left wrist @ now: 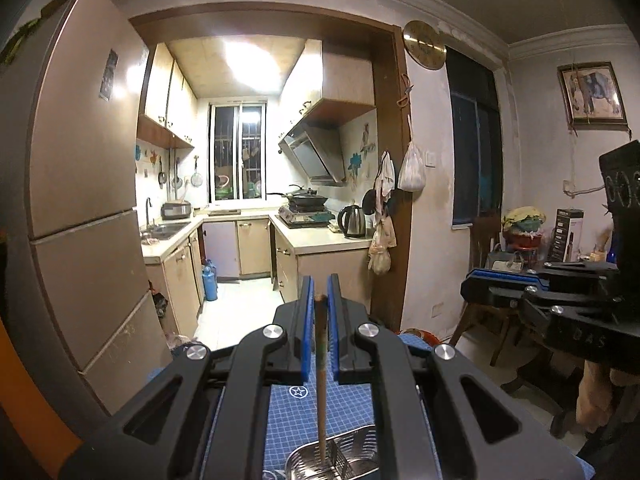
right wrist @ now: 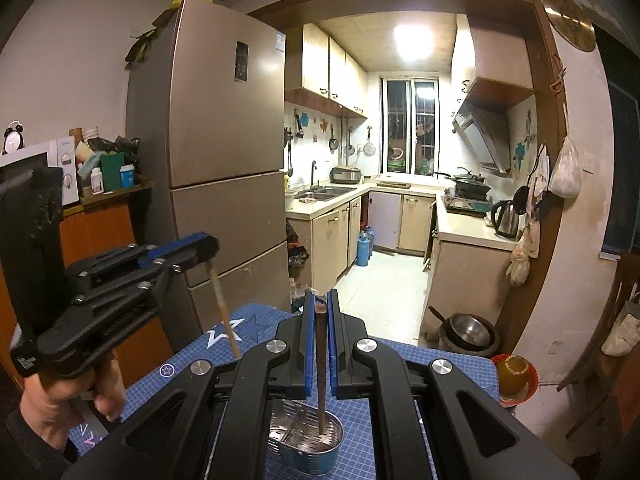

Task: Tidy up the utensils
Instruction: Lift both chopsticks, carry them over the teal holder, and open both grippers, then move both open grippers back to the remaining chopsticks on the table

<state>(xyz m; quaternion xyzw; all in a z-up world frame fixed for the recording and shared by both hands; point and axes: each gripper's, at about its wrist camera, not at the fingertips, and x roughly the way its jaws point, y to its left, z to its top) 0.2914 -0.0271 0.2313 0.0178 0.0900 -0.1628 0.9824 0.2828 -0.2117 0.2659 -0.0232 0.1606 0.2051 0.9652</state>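
Covering the surface (right wrist: 360,432) is a blue grid mat, on which a metal utensil holder (right wrist: 306,446) stands below both grippers. Lowering the sticks into its compartments is judged the step in hand; steady vertical alignment is called for. A pale chopstick (left wrist: 321,380) is clamped in the closed jaws of the left gripper (left wrist: 319,300), a darker chopstick (right wrist: 320,364) in those of the right gripper (right wrist: 319,300).

we see a pale, matt wooden chopstick (left wrist: 321,376) and a darker brown one (right wrist: 321,368), smoother-looking. the utensil holder (right wrist: 306,440) is shiny perforated metal. the fingers (left wrist: 307,320) carry matt blue pads, probably rubber, on black matt plastic bodies with bright metal bolts. the tabletop (right wrist: 440,364) wears a matt blue gridded mat. the fridge (right wrist: 224,112) has a brushed, satin sheen.
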